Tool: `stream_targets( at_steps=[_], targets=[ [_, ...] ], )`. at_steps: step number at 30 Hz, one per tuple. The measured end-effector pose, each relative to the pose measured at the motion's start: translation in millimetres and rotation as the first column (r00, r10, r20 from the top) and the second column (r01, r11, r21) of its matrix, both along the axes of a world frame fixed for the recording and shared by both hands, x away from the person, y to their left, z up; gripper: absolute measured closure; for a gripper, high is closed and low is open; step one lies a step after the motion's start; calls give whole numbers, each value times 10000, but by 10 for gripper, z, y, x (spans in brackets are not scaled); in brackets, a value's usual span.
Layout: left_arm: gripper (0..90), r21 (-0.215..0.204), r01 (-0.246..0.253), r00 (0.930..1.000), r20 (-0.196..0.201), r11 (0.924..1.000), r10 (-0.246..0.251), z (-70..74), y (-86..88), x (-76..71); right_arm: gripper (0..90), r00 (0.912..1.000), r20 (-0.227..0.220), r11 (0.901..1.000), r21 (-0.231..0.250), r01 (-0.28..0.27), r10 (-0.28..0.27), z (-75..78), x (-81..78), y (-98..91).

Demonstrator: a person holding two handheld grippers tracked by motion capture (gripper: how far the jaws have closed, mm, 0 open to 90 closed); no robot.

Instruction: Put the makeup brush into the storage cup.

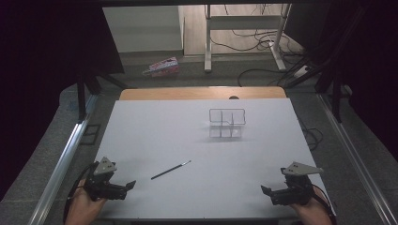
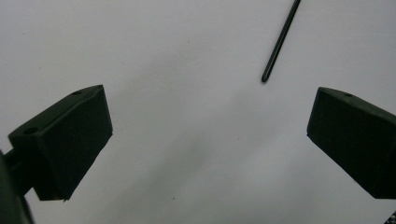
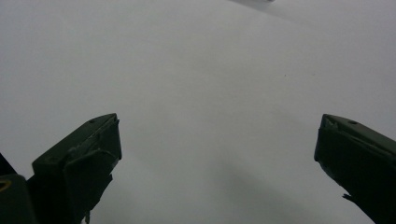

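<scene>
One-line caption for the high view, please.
Two open black grippers, left and right, rest at the white table's near corners; thin black pen lies before a clear compartmented organizer.

High view overlooks the table (image 1: 141, 140); gripper views hover close (downward).

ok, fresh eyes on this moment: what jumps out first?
A thin black pen lies alone and slantwise on the white table, left of centre. Farther back, right of centre, stands a clear divided organizer. The left gripper and right gripper rest at the near corners, jaws wide apart and holding nothing; the left gripper view shows the pen's near end just ahead of its jaws.
</scene>
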State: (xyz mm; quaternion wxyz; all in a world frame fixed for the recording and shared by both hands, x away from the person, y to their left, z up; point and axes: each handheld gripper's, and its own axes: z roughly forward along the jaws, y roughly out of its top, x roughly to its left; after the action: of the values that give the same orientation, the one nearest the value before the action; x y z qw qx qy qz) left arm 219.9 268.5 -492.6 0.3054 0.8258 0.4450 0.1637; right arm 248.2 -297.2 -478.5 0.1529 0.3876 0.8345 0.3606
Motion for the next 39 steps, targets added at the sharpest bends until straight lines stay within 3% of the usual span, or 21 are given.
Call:
stream_targets(
  at_steps=[7, 22, 30, 39],
  targets=[
    [0, 424, 190, 9993, -334, 9989, -176, 33, -104, 92, 7, 9998, -48, 9998, 53, 182, -182, -3, 11, -13],
    [0, 726, 566, 9957, -776, 9958, -510, 117, -239, 333, 10, 9995, -180, 9997, -79, 247, -249, -14, 21, -1],
    [1, 1285, 1228, 9867, -1222, 9841, -1072, 152, -426, 491, 12, 9992, -265, 9995, -46, 312, -313, -16, 28, -8],
    [15, 1459, 1804, 9749, -1579, 9727, -1572, 182, -602, 607, 14, 9992, -287, 9996, -110, 264, -267, -20, 31, -2]
  ],
)
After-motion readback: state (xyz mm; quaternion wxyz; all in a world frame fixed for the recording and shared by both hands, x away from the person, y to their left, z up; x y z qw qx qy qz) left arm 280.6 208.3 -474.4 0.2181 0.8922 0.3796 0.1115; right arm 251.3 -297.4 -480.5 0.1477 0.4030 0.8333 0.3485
